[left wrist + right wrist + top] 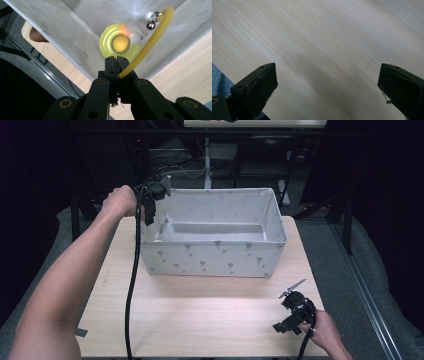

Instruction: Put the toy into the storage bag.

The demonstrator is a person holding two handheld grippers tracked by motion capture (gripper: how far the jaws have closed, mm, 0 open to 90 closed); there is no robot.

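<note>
Left claw [116, 59] pinches a thin yellow wand [150, 42] of a cat toy, dangling feathers and bells [153, 20] into the bin [215, 255] corner. Looks light, bendy, probably slippery; grip the wand, not feathers. Right claw [327, 82] gapes empty over counter [324, 37].

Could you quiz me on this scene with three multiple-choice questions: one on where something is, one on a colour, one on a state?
1. Where does the left gripper hang?
A. over the fabric bin's left end
B. flat on the table
C. beside the right hand

2. What colour is the thin rod in its jaws?
A. red
B. yellow
C. blue

3. How do the right gripper's jaws stand?
A. clamped on the bin
C. shut on a cup
B. wide open

Answers: 1 A, the high view shows it above that end. 2 B, the left gripper view shows the closed jaws pinching a yellow rod. 3 B, bare table shows between them.
</note>
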